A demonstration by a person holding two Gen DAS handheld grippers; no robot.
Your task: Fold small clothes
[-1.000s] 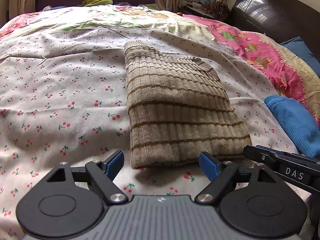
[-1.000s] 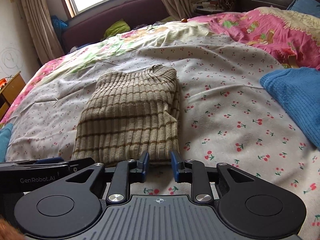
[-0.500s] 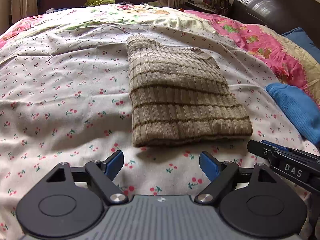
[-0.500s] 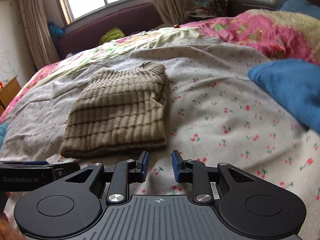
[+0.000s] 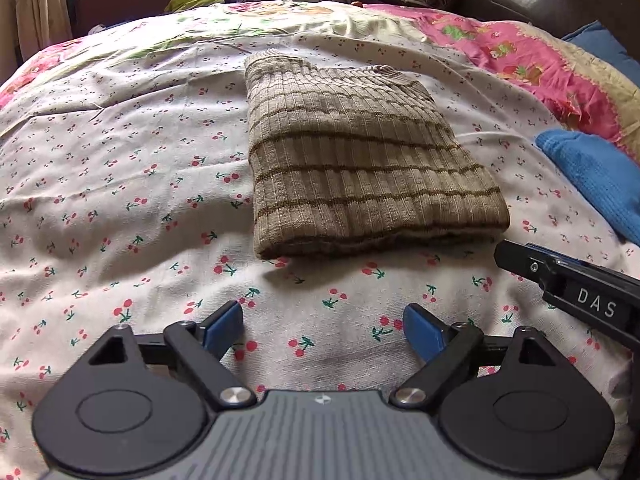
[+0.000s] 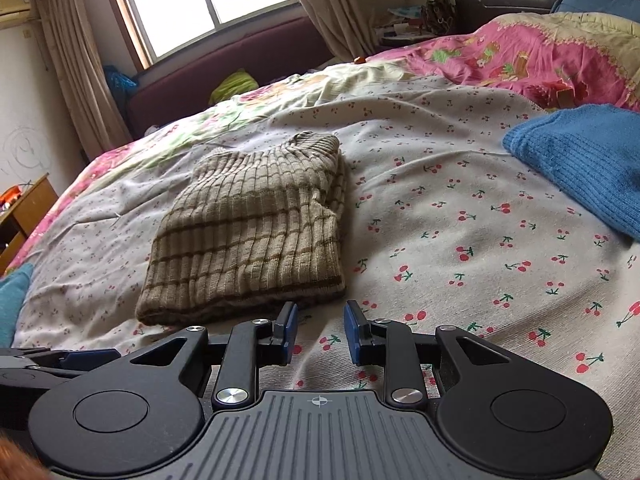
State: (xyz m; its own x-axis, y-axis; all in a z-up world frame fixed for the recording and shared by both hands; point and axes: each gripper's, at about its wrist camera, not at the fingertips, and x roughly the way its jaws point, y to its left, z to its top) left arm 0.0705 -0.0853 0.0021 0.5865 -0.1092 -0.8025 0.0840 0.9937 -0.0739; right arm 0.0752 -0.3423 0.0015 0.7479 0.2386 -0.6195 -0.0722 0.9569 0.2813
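The folded striped sweater [image 5: 356, 160] is laid mid-bed on the cherry-print sheet [image 5: 120, 208], nearer its near edge. Nothing is held: the left gripper [image 5: 323, 330] is opening wide, while the right gripper [image 6: 321, 330] is parted narrowly. The fold could be undone if its near hem were snagged.

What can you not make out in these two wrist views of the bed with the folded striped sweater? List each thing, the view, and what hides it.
- Striped sweater: its inner layers and sleeves, both views, hidden by the top fold.
- Blue knit garment: its full shape, both views, cut off by the right edge.
- Right gripper: left wrist view shows only one arm of it, cut off by the right edge.
- Teal cloth: right wrist view, cut off by the left edge.
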